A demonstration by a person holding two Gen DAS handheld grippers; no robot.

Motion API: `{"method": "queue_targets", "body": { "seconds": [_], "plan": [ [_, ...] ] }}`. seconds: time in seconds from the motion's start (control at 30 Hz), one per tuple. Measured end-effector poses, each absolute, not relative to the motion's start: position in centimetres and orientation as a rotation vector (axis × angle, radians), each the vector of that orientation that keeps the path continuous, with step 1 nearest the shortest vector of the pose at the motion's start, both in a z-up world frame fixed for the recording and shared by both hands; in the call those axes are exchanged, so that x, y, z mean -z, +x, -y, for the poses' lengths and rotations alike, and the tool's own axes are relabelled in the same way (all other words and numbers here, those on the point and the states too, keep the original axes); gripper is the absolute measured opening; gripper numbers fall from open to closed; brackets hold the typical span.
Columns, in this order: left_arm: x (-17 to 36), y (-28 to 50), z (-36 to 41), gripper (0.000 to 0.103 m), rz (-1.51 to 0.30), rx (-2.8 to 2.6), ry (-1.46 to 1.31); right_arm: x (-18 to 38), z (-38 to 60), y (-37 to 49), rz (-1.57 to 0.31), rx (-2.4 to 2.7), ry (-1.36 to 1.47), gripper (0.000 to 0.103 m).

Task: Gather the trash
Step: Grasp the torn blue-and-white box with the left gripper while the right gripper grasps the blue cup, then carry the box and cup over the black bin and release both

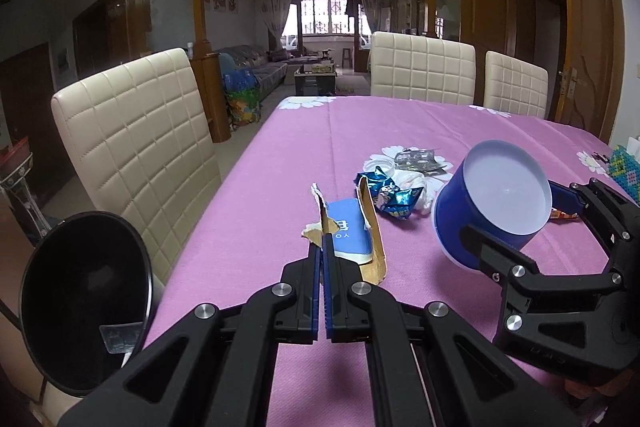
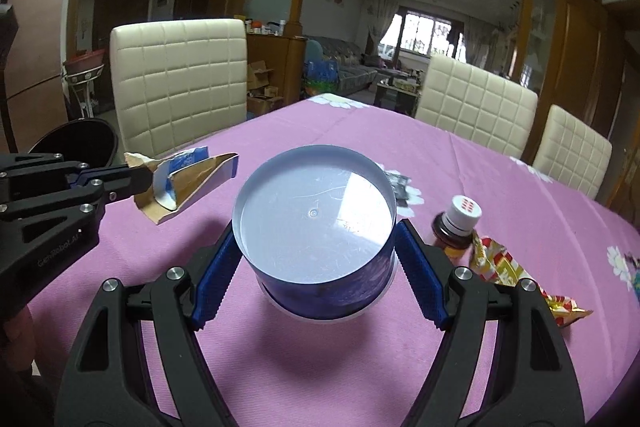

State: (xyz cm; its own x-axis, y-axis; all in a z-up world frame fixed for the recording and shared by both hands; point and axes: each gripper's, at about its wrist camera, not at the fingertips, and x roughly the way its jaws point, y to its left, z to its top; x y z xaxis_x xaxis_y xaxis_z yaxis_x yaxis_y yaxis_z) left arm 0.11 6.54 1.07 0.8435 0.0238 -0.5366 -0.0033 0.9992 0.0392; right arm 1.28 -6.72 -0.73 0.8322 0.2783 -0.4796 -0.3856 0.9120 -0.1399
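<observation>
My left gripper [image 1: 322,247] is shut on a torn cardboard box [image 1: 352,231] with a blue and white face, held above the pink tablecloth; it also shows in the right wrist view [image 2: 188,183]. My right gripper [image 2: 316,227] is shut on a round blue tub [image 2: 316,223] with a white inside, tilted on its side and lifted off the table; the tub also shows in the left wrist view [image 1: 496,203]. Blue snack wrappers [image 1: 394,197], a white cap [image 1: 378,163] and a silvery wrapper [image 1: 418,159] lie behind the box.
A black bin [image 1: 86,303] stands off the table's left edge [image 2: 76,143]. A small brown bottle with a white cap [image 2: 458,227] and a red-gold wrapper [image 2: 516,279] lie to the right. Cream chairs [image 1: 136,143] stand around the pink table [image 1: 280,163].
</observation>
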Motion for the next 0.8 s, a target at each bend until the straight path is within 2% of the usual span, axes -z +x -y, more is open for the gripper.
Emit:
{"method": "queue_targets", "body": {
  "seconds": [0.8],
  "plan": [
    [-1.0, -1.9, -14.1, 0.002, -0.524, -0.201, 0.006, -1.0, -2.6, -0.4, -0.409, -0.512, -0.358, 0.077]
  ]
}}
